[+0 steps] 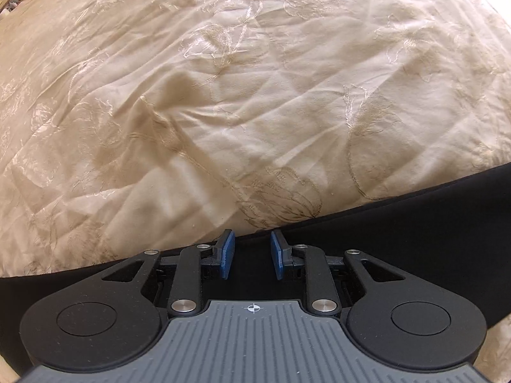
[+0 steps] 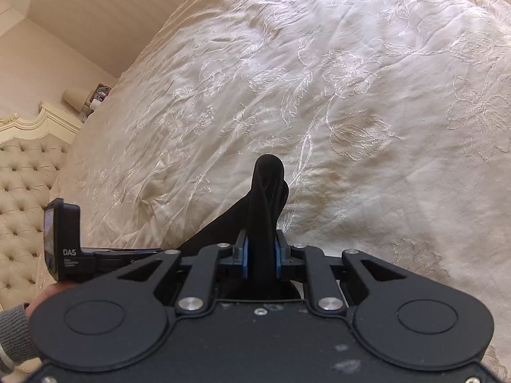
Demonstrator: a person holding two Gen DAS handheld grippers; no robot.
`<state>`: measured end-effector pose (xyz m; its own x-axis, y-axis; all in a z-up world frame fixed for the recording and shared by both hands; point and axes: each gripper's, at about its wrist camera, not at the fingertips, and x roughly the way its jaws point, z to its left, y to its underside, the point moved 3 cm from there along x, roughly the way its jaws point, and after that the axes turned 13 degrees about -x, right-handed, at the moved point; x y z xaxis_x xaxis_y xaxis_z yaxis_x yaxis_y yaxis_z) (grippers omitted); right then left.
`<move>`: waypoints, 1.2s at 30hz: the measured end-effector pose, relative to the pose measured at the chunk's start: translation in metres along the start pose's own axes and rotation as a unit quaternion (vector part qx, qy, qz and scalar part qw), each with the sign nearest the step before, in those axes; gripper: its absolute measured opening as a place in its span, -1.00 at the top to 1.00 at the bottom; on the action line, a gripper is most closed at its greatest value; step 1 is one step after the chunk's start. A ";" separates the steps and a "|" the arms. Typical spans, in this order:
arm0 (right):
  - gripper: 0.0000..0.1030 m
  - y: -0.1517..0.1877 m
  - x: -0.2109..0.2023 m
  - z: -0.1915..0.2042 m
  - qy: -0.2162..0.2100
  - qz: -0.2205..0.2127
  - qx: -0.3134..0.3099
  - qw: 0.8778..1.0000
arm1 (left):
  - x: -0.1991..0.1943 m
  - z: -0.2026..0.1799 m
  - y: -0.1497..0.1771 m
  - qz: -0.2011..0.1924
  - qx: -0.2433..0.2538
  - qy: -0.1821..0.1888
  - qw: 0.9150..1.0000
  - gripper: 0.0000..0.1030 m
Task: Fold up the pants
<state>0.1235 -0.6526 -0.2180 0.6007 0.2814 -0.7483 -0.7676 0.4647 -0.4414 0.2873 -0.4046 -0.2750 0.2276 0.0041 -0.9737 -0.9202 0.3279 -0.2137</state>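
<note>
I see a wide bed covered by a creased cream bedspread with shiny embroidered flowers [image 2: 319, 95]. A tufted beige headboard with a carved cream frame [image 2: 22, 185] stands at its end, against a plain pale wall [image 2: 95, 16]. The smooth black fabric pants [image 1: 399, 223] lie in a dark band across the near edge of the bedspread. My right gripper [image 2: 261, 252] is clamped on a bunched fold of them, which stands up between the blue pads. My left gripper [image 1: 252, 252] hangs over the black cloth with a gap between its blue pads [image 1: 226, 255]; I cannot tell whether they pinch any fabric.
</note>
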 end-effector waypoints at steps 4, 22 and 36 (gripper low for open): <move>0.69 -0.002 -0.004 0.009 0.009 -0.006 -0.005 1.000 | -0.017 0.005 -0.006 -0.026 -0.011 -0.003 1.000 0.53; 0.69 -0.013 -0.022 0.097 0.031 -0.039 -0.056 0.997 | -0.047 0.027 0.072 -0.039 0.018 0.028 0.999 0.52; 0.13 0.011 0.016 0.012 0.154 0.024 -0.054 0.986 | -0.073 0.105 0.090 -0.057 -0.031 0.006 0.998 0.52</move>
<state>0.1279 -0.6331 -0.2291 0.4800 0.0240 -0.8770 -0.8222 0.3608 -0.4401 0.2214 -0.2762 -0.2145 0.3289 -0.0414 -0.9435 -0.9065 0.2662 -0.3277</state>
